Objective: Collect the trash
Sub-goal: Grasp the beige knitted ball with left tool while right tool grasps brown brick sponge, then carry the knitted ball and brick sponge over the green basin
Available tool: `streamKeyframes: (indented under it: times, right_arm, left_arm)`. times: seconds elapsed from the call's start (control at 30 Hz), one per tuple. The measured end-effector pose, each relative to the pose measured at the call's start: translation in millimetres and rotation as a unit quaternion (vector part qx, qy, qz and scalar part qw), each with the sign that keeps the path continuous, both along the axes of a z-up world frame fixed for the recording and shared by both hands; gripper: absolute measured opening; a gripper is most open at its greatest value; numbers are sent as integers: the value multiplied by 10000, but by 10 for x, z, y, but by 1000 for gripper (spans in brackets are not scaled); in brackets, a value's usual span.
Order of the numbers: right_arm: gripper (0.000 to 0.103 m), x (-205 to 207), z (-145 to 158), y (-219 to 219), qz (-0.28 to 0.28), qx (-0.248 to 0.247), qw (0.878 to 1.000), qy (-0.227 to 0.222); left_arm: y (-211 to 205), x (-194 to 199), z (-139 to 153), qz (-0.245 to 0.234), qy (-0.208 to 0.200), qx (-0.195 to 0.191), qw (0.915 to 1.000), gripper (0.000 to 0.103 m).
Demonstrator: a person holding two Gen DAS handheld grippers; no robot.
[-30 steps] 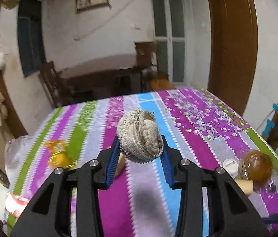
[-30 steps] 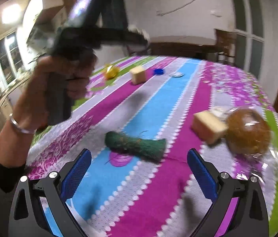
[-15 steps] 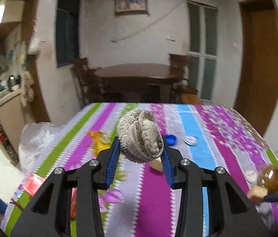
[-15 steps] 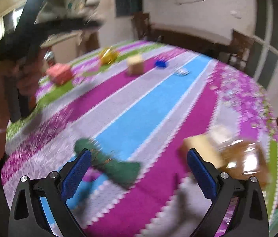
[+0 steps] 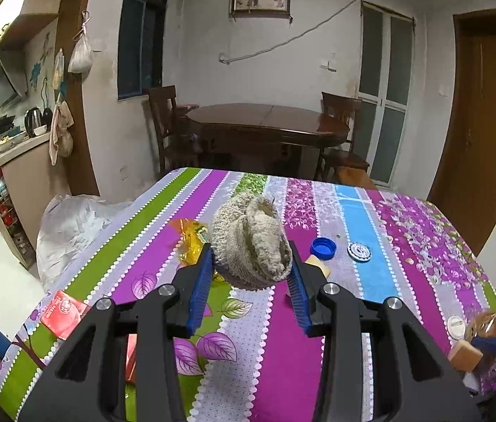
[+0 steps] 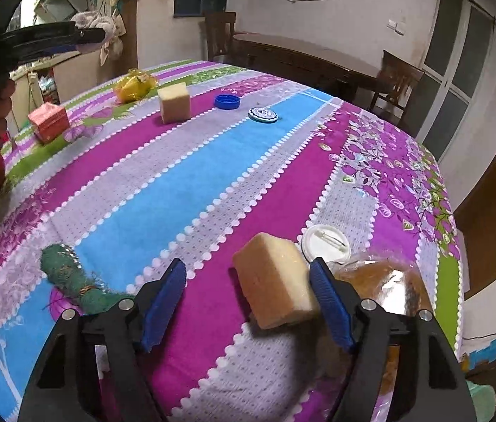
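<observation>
Left gripper [image 5: 250,269]: blue pads closed against a bundled beige knitted cloth [image 5: 251,242], which is held clear above the striped tablecloth [image 5: 283,351].

Right gripper [image 6: 248,299]: jaws spread wide, low over the table, nothing clamped. A tan sponge block [image 6: 276,281] is seen between the fingers, its right side against or just beside the right pad; contact cannot be confirmed. A green rolled cloth [image 6: 68,277] lies just left of the left finger. A brown round item in clear wrap [image 6: 381,281] sits behind the right finger, with a white round badge [image 6: 325,242] just beyond the sponge.

Farther out in the right view: a red carton [image 6: 48,121] at the left edge, then a second sponge cube [image 6: 175,102], a blue bottle cap [image 6: 227,101] and a patterned disc [image 6: 263,115]. A crumpled yellow wrapper [image 6: 134,86] is noted near the far left side.

Off the table's left edge, a white plastic bag [image 5: 72,225] is seen in the left view.
</observation>
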State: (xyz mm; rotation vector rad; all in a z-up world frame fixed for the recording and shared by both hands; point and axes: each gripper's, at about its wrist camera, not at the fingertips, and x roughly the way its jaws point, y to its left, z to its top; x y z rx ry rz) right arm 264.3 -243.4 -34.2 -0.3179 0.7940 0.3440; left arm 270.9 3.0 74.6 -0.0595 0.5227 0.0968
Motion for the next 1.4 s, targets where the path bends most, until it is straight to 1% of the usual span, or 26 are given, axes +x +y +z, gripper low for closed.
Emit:
streamKeyframes:
  times: [0.1, 0.13, 0.17, 0.2, 0.23, 0.27, 0.33, 0.4, 0.47, 0.57, 0.6, 0.63, 0.7, 0.73, 0.8, 0.93, 1.07, 1.2, 1.4]
  right_arm:
    - [72, -17, -44, 54, 46, -236, 9997, -90]
    - [64, -25, -64, 67, 11, -367, 9992, -159]
    - [51, -36, -79, 75, -53, -484, 9986, -223]
    - [44, -32, -84, 51, -182, -595, 9976, -310]
    - [36, -27, -67, 5, -277, -546, 9975, -339]
    - [34, -25, -35, -56, -328, -319, 9986, -283]
    - [32, -89, 12, -91, -408, -160, 9983, -391]
    - [32, -246, 123, -56, -348, 62, 9980, -533]
    - [32, -456, 274, -15, -243, 464, 9963, -681]
    - [32, -796, 491, 29, -223, 1173, 9894, -826]
    - [32, -908, 541, 32, -305, 1446, 9857, -809]
    - [32, -986, 565, 33, -417, 1598, 9832, -782]
    - [32, -1107, 590, 38, -656, 1779, 9791, -736]
    - [32, -1180, 589, 32, -816, 1871, 9762, -728]
    - [32, -1268, 574, 22, -1046, 1895, 9732, -772]
    - [32, -1421, 504, -72, -1575, 2025, 9632, -797]
    - [32, -1598, 458, -176, -2082, 1930, 9546, -901]
    - [32, -1798, 433, -295, -2385, 1925, 9463, -1026]
    - [32, -1995, 352, -452, -2643, 1993, 9385, -985]
  left_arm:
    - [-30, -3, -16, -48, 38, 40, 10000, 39]
    - [-28, 2, -22, -61, 53, 44, 10000, 39]
    - [-28, 8, -28, -71, 69, 47, 9999, 39]
    - [-35, 14, -38, -85, 95, 50, 9999, 39]
    - [-42, 22, -52, -98, 117, 51, 9999, 39]
    - [-45, 25, -56, -107, 129, 55, 9998, 39]
    - [-67, 23, -58, -140, 135, 89, 9998, 39]
    - [-108, 5, -53, -235, 114, 141, 9996, 39]
    - [-141, -19, -49, -318, 94, 172, 9993, 39]
    - [-236, -56, -45, -498, 77, 252, 9984, 39]
    - [-281, -76, -44, -588, 87, 261, 9979, 39]
    - [-315, -88, -37, -665, 96, 257, 9974, 39]
    - [-403, -144, -37, -836, 104, 269, 9961, 39]
    - [-473, -195, -41, -929, 110, 335, 9951, 39]
    - [-605, -304, -53, -1088, 81, 464, 9929, 39]
    - [-888, -630, -74, -1386, -34, 648, 9882, 39]
    - [-1121, -941, -142, -1661, -70, 763, 9831, 39]
    - [-1265, -1148, -196, -1805, -28, 755, 9807, 39]
    - [-1424, -1319, -216, -1915, -68, 804, 9782, 39]
